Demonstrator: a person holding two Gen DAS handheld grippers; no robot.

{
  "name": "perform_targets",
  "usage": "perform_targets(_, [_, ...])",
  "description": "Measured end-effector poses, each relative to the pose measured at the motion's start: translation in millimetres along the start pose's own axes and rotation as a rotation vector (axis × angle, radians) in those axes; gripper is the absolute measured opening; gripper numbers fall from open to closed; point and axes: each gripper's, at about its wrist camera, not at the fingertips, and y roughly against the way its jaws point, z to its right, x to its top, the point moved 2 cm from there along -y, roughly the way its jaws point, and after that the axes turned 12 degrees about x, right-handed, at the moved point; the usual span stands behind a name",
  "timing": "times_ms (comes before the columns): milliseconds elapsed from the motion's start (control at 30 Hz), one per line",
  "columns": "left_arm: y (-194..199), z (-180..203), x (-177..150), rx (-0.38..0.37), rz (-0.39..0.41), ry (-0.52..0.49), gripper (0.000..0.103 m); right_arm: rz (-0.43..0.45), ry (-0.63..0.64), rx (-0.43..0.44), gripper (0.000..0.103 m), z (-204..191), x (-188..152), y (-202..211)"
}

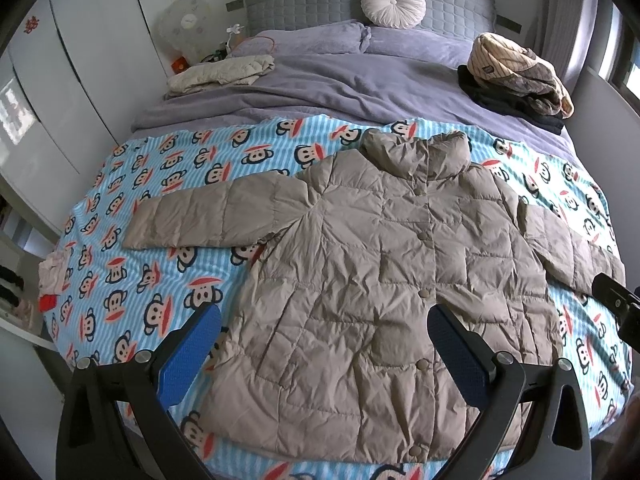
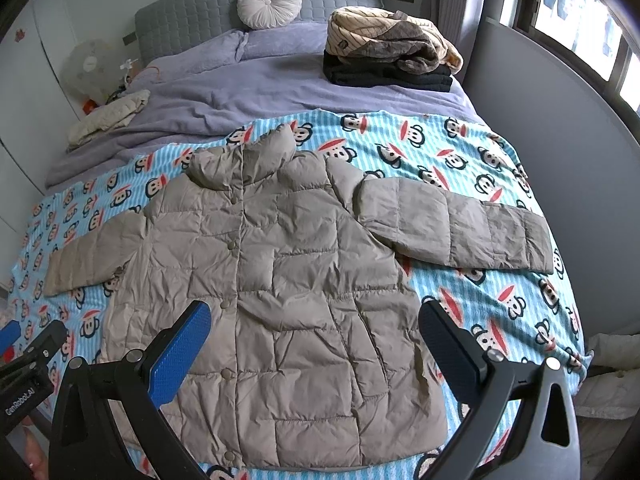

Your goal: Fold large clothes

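Observation:
A beige quilted puffer jacket (image 1: 360,248) (image 2: 280,280) lies flat, front up and buttoned, on a blue monkey-print blanket (image 1: 160,248) (image 2: 460,148), both sleeves spread out sideways. My left gripper (image 1: 324,316) hovers open above the jacket's lower left part, nothing between its blue pads. My right gripper (image 2: 314,312) hovers open over the lower right part of the jacket, also empty. The left gripper's body (image 2: 28,356) shows at the left edge of the right wrist view, and the right gripper's body (image 1: 618,304) at the right edge of the left wrist view.
The bed (image 1: 360,80) has purple bedding, a grey headboard and a round white cushion (image 1: 394,2). A stack of folded clothes (image 2: 392,52) sits at its far right, a cream folded garment (image 1: 220,74) at far left. White wardrobes (image 1: 72,60) stand left, a window (image 2: 580,12) right.

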Motion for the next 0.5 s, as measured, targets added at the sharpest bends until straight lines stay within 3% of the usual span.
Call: perform_targets(500, [-9.0,-8.1,-4.6,-0.024,-0.016,-0.014,0.103,-0.039,-0.008,-0.023,0.103,-6.4,-13.8,-8.1])
